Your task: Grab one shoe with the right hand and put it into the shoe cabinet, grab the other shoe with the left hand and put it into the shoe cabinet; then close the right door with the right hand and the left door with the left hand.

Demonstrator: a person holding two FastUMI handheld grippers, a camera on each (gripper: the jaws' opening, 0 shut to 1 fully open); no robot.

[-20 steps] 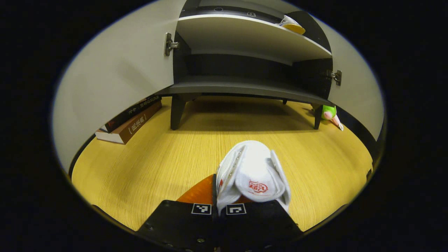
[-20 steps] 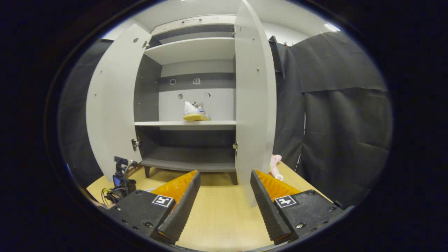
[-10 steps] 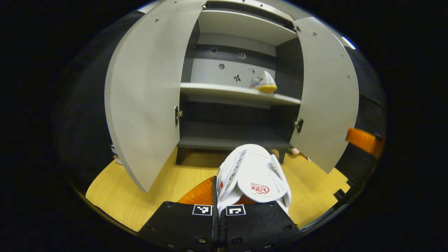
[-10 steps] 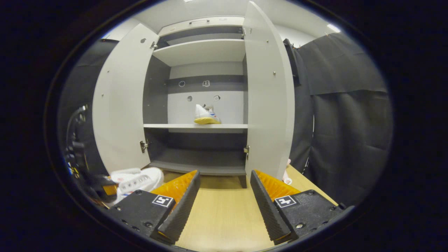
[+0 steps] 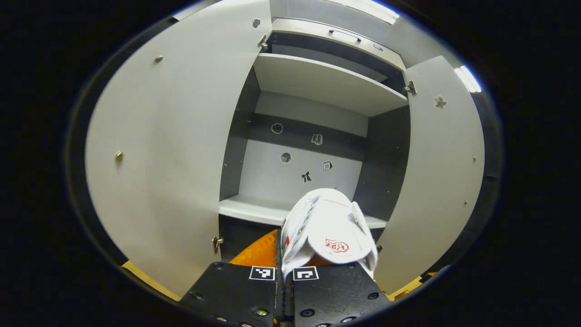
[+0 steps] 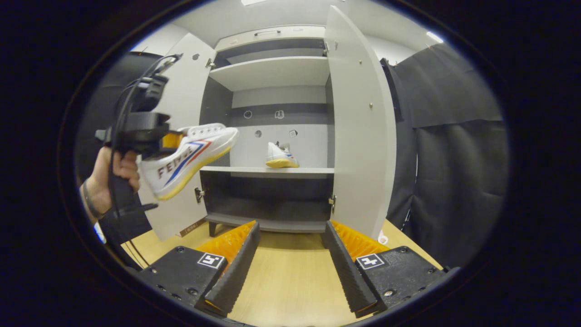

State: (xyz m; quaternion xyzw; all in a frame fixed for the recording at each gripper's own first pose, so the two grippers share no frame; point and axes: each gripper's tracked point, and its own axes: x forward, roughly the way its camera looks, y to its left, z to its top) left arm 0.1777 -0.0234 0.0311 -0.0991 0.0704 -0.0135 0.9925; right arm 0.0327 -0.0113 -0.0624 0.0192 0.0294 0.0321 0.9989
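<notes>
My left gripper (image 5: pixel 283 261) is shut on a white shoe (image 5: pixel 327 231), held up in front of the open grey shoe cabinet (image 5: pixel 313 86) at the height of its middle shelf (image 5: pixel 247 210). In the right gripper view that same gripper (image 6: pixel 150 131), held by a hand (image 6: pixel 111 175), carries the shoe (image 6: pixel 190 156) in the air left of the cabinet opening. A second white shoe with a yellow sole (image 6: pixel 280 156) stands on the middle shelf (image 6: pixel 268 171). My right gripper (image 6: pixel 290 268) is open and empty, low over the wooden floor. Both doors, the left door (image 5: pixel 172 136) and the right door (image 6: pixel 358 127), stand open.
Black cloth (image 6: pixel 449 150) hangs to the right of the cabinet. The wooden floor (image 6: pixel 290 281) lies in front of it. A small pink toy (image 6: pixel 382 237) lies by the foot of the right door. The bottom shelf (image 6: pixel 272 213) is bare.
My left gripper has risen from near the floor to middle-shelf height, carrying the white shoe toward the cabinet. My right gripper has stayed low and open, shifting slightly.
</notes>
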